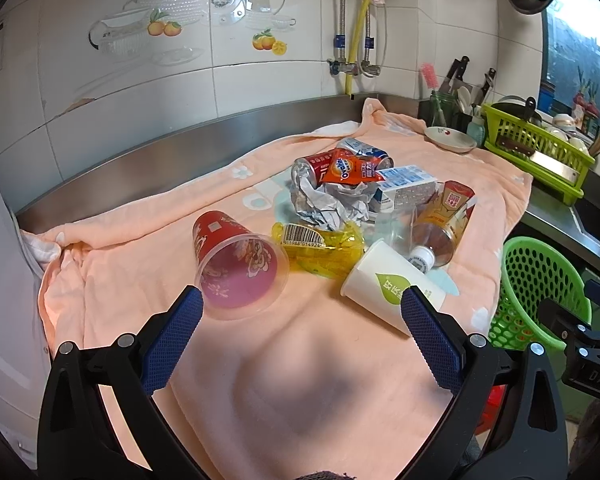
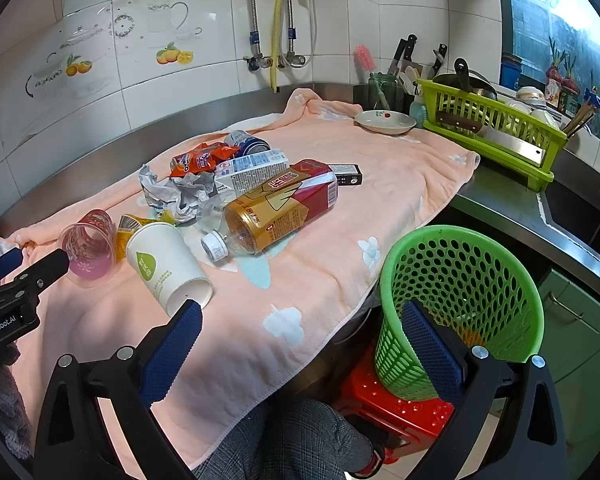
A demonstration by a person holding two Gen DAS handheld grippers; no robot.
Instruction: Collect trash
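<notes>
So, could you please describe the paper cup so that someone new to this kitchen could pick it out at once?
Start at the peach towel spread over the steel counter, and look at the pile of trash on it. At the near edge of the pile lies the paper cup on its side, between a see-through pink cup and a plastic bottle. It is the only white one, with a green leaf mark.

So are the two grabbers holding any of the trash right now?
No, nothing is held. The left gripper and the right gripper are both open, with only air between their fingers. The trash lies on the pink towel.
</notes>
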